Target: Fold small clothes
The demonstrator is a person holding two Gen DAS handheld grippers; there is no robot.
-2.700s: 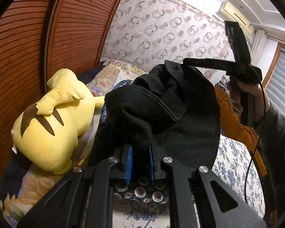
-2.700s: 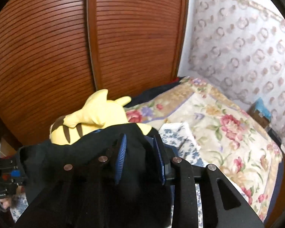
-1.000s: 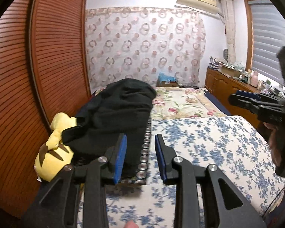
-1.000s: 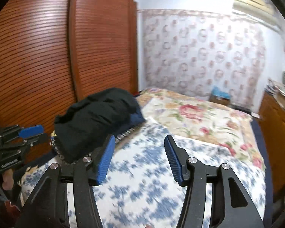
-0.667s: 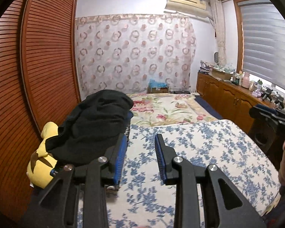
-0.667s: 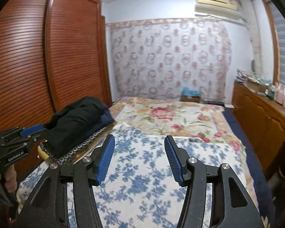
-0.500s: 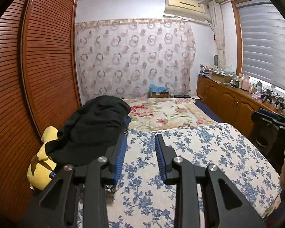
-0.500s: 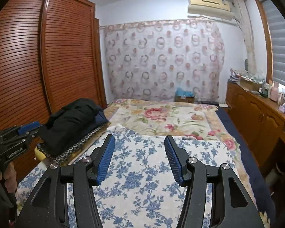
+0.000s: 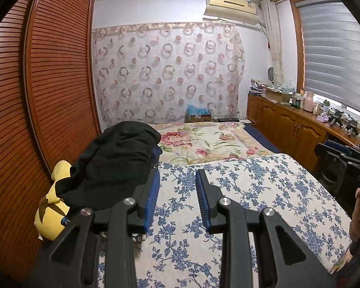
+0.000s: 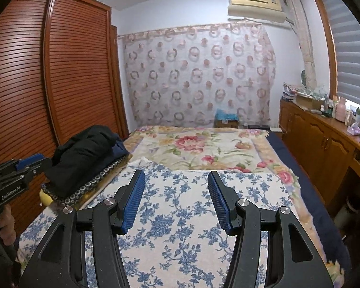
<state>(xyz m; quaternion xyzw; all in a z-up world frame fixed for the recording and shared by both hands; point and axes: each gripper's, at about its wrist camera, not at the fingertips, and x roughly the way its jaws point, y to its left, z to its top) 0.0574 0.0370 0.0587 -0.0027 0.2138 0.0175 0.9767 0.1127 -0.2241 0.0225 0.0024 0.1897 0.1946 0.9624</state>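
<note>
I'm holding both grippers, left [image 9: 177,196] and right [image 10: 176,199], angled slightly down over the quilt [image 10: 180,216], jaws apart, gripping nothing. The black garment [image 9: 117,158] is lying left, seemingly atop a yellow plush [image 9: 49,216] that the right view barely shows.

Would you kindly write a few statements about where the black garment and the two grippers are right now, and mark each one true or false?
1. The black garment lies heaped at the wardrobe side of the bed. True.
2. The left gripper is clamped on the garment. False: its jaws are apart with nothing between them.
3. The right gripper is open and empty above the blue floral cover. True.
4. The yellow plush toy sits on top of the garment. False: the garment lies over it.
</note>
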